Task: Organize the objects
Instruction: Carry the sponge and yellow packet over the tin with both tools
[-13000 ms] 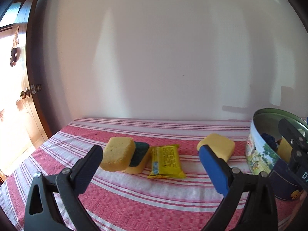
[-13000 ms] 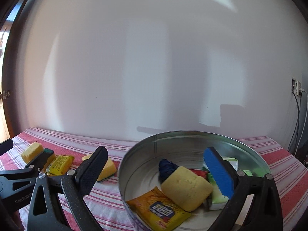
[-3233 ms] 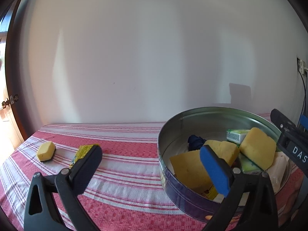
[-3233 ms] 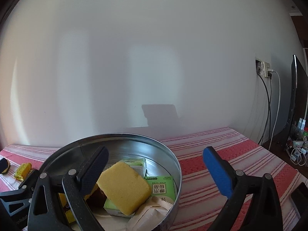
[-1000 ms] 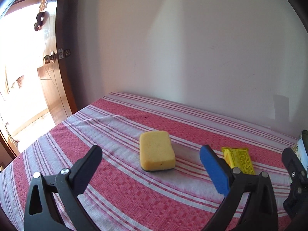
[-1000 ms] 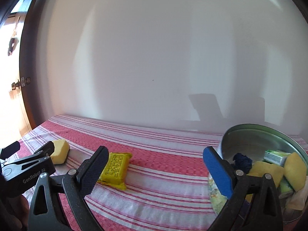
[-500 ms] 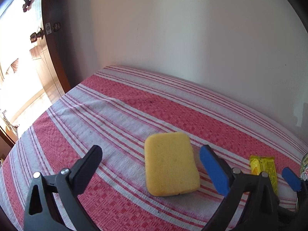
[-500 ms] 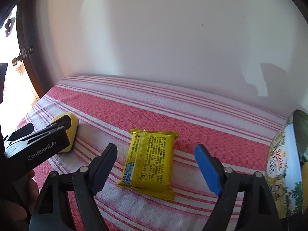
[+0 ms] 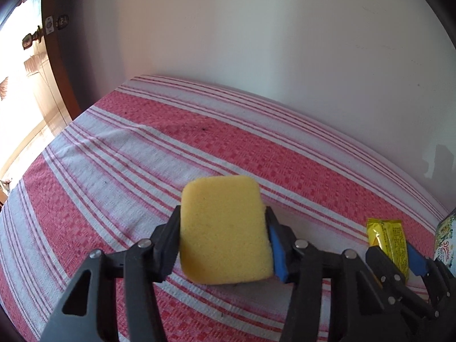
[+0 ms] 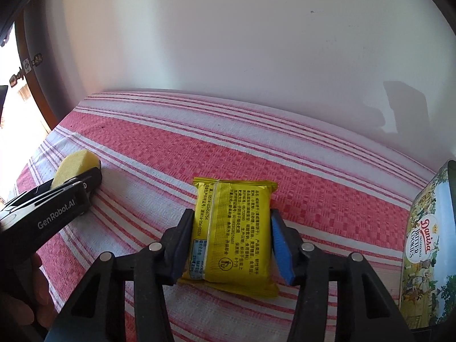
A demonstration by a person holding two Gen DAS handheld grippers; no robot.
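A yellow sponge (image 9: 225,229) lies on the red-and-white striped cloth (image 9: 142,142). My left gripper (image 9: 223,242) is shut on the sponge, its pads pressing both sides. The sponge also shows in the right wrist view (image 10: 74,166) behind the left gripper's body (image 10: 48,213). A yellow snack packet (image 10: 231,233) lies flat on the cloth. My right gripper (image 10: 231,246) is shut on the packet, pads against its two long edges. The packet and right gripper also show at the right of the left wrist view (image 9: 387,242).
A round cookie tin (image 10: 427,245) stands at the right edge, close to the right gripper. A white wall (image 10: 256,42) runs along the back of the table. A wooden door (image 9: 54,57) is at the left.
Both grippers have come down and closed: the left on the sponge, the right on the yellow packet. Half a second ago both were open above these objects.
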